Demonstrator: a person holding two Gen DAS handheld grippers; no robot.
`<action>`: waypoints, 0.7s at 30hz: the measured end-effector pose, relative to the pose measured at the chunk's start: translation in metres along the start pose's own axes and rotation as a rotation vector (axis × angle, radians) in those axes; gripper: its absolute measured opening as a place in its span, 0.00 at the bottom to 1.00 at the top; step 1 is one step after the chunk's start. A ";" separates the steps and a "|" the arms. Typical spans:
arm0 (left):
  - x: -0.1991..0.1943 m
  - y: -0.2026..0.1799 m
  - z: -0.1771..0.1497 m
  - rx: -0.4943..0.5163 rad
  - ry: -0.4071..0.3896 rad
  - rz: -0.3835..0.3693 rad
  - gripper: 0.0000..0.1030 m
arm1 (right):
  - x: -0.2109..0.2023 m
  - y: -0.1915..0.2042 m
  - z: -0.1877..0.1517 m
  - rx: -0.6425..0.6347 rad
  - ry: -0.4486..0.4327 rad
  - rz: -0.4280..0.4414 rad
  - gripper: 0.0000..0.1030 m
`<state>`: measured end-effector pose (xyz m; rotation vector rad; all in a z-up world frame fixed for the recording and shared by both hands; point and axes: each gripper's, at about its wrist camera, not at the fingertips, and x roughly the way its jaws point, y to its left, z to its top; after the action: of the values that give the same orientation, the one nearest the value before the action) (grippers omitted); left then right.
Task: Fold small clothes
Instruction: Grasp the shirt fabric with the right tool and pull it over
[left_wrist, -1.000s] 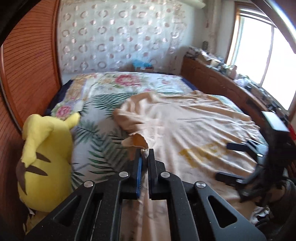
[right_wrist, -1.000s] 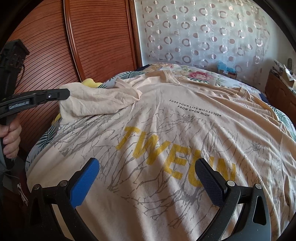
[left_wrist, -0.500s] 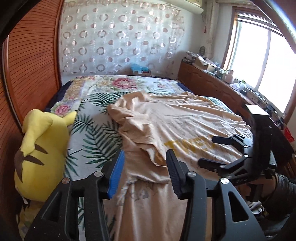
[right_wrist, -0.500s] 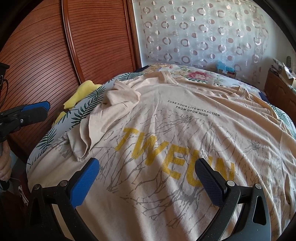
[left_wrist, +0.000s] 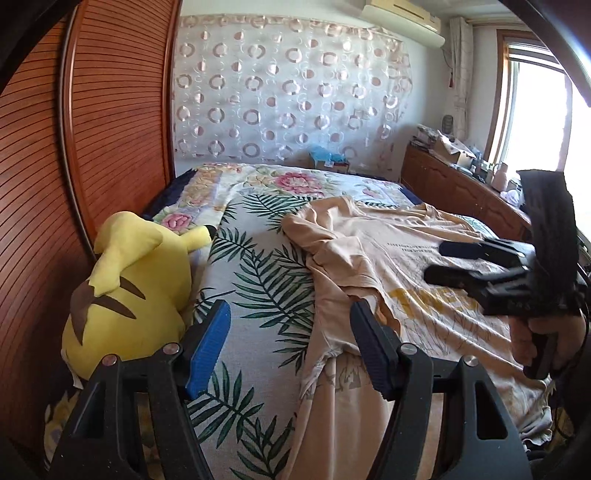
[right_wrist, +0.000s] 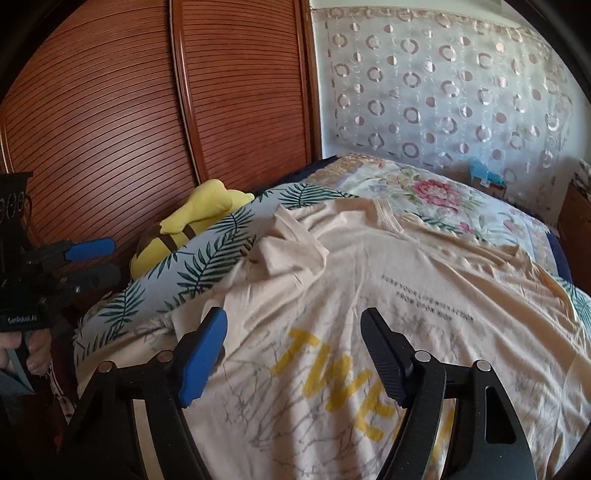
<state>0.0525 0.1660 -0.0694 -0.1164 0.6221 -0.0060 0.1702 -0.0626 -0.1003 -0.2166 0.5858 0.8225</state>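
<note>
Bed (left_wrist: 258, 280) in a palm-leaf and floral sheet fills the frame; slatted wooden wardrobe doors (left_wrist: 110, 110) upper left, circle-patterned curtain (left_wrist: 288, 96) behind. Peach T-shirt (right_wrist: 369, 295) sprawls centre-right, sleeve folded inward. Yellow plush toy (left_wrist: 129, 288) sits lower left. Left gripper (left_wrist: 291, 347) just opened, holding nothing; right gripper (right_wrist: 295, 354) narrowing, empty above the shirt.

A pale peach cotton T-shirt (right_wrist: 424, 295) is printed with yellow block letters, grey branching lines and small dark text. The bedsheet (left_wrist: 258, 295) beneath it is patterned with green palm fronds and pink flowers. Beside the T-shirt, a yellow plush toy (left_wrist: 129, 295) is marked with brown stripes.
</note>
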 end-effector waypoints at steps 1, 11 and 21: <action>-0.001 0.002 -0.001 -0.006 -0.004 0.003 0.66 | 0.008 0.002 0.007 -0.005 0.008 0.013 0.66; -0.003 0.010 -0.010 -0.034 0.010 0.005 0.66 | 0.110 0.014 0.047 -0.097 0.147 0.008 0.41; 0.003 0.005 -0.014 -0.037 0.023 -0.006 0.66 | 0.098 -0.004 0.055 -0.063 0.098 0.007 0.05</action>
<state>0.0464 0.1697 -0.0834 -0.1544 0.6454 -0.0018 0.2479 0.0182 -0.1113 -0.3139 0.6538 0.8409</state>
